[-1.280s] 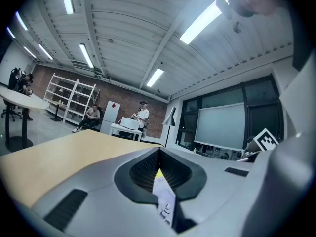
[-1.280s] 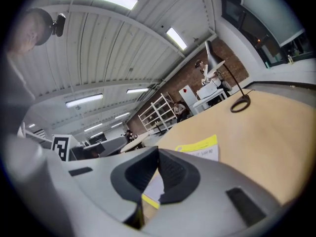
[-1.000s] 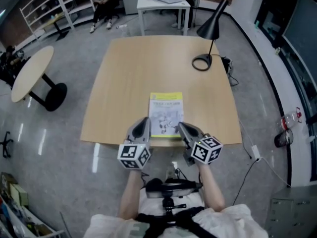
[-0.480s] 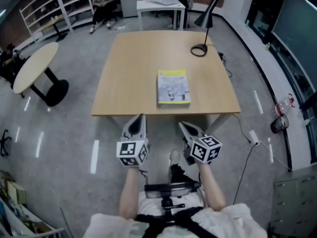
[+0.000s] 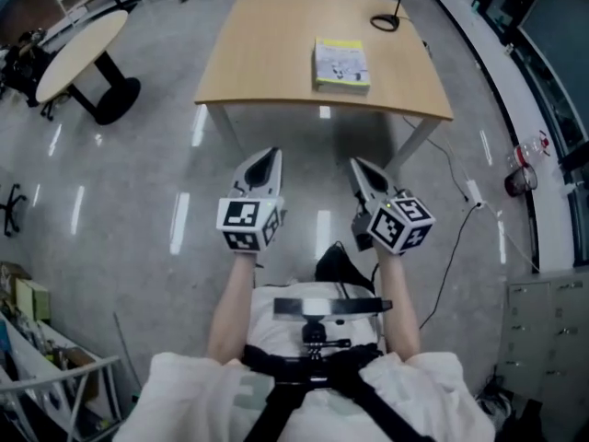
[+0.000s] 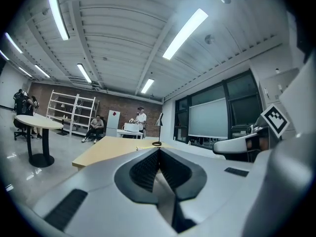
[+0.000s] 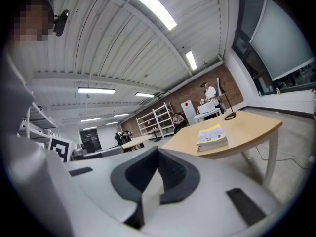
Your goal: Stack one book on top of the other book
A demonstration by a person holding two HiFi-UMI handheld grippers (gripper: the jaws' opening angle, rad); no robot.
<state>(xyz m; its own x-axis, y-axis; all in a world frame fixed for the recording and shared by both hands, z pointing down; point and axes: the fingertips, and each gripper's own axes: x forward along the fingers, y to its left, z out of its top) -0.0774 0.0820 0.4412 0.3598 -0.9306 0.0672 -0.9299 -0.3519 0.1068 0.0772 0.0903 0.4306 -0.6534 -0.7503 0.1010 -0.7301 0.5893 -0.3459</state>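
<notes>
A book with a yellow and white cover [image 5: 341, 63] [image 7: 212, 136] lies near the front edge of the wooden table [image 5: 276, 53], seemingly on a second book beneath it. Both grippers hang over the grey floor, well short of the table and pointing level toward it. My left gripper [image 5: 270, 155] [image 6: 159, 149] is shut with nothing between its jaws. My right gripper [image 5: 357, 164] [image 7: 158, 149] is likewise shut and empty. The books are hidden behind the jaws in the left gripper view.
A black desk lamp's base [image 5: 385, 21] stands at the table's far right. A round table [image 5: 78, 44] is at the left. A cable [image 5: 460, 182] trails on the floor at the right, beside a grey cabinet [image 5: 543, 339]. People sit near shelves in the distance [image 6: 94, 127].
Both grippers have pulled back from the book at the table's front edge to over the floor. The table and book have receded toward the top of the head view.
</notes>
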